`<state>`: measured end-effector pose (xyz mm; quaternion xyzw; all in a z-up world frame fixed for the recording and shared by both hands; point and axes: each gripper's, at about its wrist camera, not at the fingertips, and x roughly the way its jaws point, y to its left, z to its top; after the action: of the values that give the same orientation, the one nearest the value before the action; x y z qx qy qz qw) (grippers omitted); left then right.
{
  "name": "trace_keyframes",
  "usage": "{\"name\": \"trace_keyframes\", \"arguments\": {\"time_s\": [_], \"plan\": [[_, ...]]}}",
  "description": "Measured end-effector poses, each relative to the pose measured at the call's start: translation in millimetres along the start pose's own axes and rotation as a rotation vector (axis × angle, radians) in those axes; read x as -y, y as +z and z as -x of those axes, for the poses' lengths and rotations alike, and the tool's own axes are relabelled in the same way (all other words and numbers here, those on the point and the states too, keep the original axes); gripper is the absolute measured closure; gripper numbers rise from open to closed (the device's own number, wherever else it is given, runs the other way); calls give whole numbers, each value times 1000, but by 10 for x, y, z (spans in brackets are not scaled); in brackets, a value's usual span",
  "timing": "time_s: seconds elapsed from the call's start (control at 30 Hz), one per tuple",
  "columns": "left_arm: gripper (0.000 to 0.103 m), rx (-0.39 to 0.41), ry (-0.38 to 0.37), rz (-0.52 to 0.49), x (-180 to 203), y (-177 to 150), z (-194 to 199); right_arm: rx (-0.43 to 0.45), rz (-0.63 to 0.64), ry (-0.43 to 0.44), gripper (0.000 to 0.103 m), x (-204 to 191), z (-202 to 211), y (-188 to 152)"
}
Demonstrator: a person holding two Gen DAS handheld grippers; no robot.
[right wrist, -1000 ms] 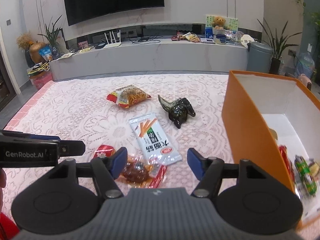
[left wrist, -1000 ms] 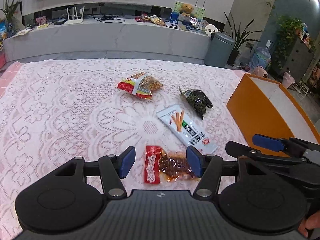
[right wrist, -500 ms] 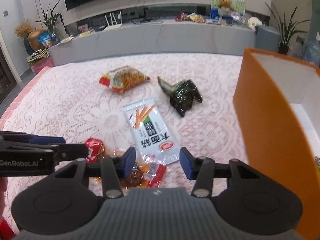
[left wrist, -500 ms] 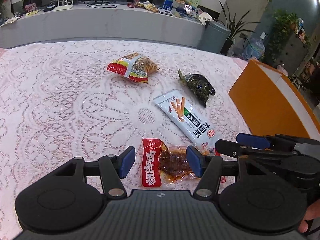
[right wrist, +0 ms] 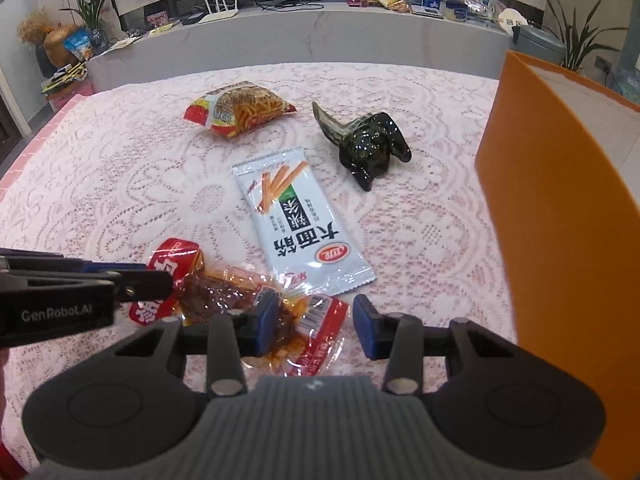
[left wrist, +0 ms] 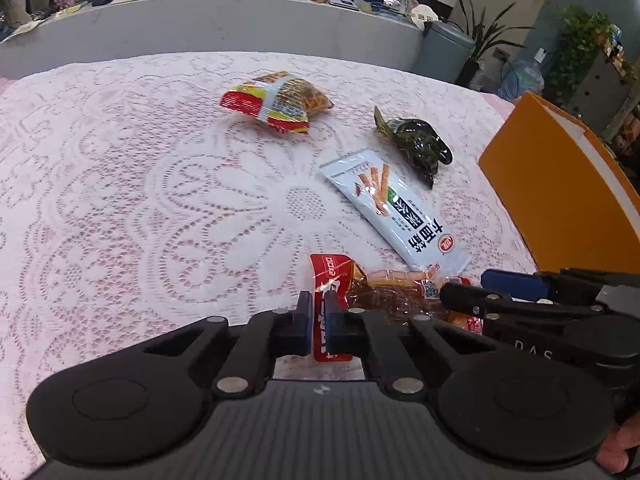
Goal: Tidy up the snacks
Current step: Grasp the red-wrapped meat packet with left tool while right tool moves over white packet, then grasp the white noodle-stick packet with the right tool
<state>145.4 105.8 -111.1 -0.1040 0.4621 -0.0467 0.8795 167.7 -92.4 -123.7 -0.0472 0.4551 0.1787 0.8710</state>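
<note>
Red-ended clear snack packet [left wrist: 332, 312], brown contents, crinkled.

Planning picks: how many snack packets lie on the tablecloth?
5: striped bag far, dark green packet, white packet centre, two overlapping red-and-clear packets nearest. Orange box may hide more.

We see a tabletop [right wrist: 120, 184] under pink lace; on it, a noodle-snack bag [right wrist: 240, 114] at eleven o'clock, a white stick-snack packet [right wrist: 298, 226] at center, a dark green packet [right wrist: 370, 144] at one, a red-ended meat packet [right wrist: 224, 292] at seven, and an orange box [right wrist: 532, 200] at three.
</note>
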Motion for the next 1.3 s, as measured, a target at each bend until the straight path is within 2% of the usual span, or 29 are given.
{"name": "trace_keyframes", "arguments": {"time_s": [0.1,0.27,0.4,0.5,0.6,0.67,0.7,0.77,0.8,0.83,0.87,1.0,1.13,1.23,1.3], "plan": [[101,56,27,31,-35,18,123,-7,-18,-2,61,28,1,-8],[102,145,222,42,-145,61,335,-2,-36,-13,61,73,27,-30],[102,85,284,121,-335,16,346,3,-32,12,61,51,42,-41],[102,14,249,144,-369,-56,334,15,0,46,66,-38,62,-41],[101,-73,171,137,-323,-142,337,19,34,31,67,-111,63,-53],[91,-138,137,66,-213,-172,313,16,38,24,67,-120,58,-62],[89,-139,144,13,-140,-189,329,14,33,23,67,-109,59,-64],[68,-123,190,-131,32,-201,363,11,16,25,67,-71,63,-65],[62,-104,206,-174,95,-193,381,9,3,28,67,-46,67,-64],[52,-79,202,-211,144,-175,413,9,-11,31,67,-18,71,-62],[48,-64,179,-239,174,-143,435,8,-22,34,67,7,76,-62],[41,-68,70,-329,267,13,383,16,-42,58,67,69,102,-45],[41,-124,57,-422,297,75,193,-8,9,88,67,68,92,92],[40,-124,-32,-398,258,130,81,-6,92,107,67,54,70,261],[40,-118,-44,-386,241,126,6,0,141,105,66,24,0,339]]}}
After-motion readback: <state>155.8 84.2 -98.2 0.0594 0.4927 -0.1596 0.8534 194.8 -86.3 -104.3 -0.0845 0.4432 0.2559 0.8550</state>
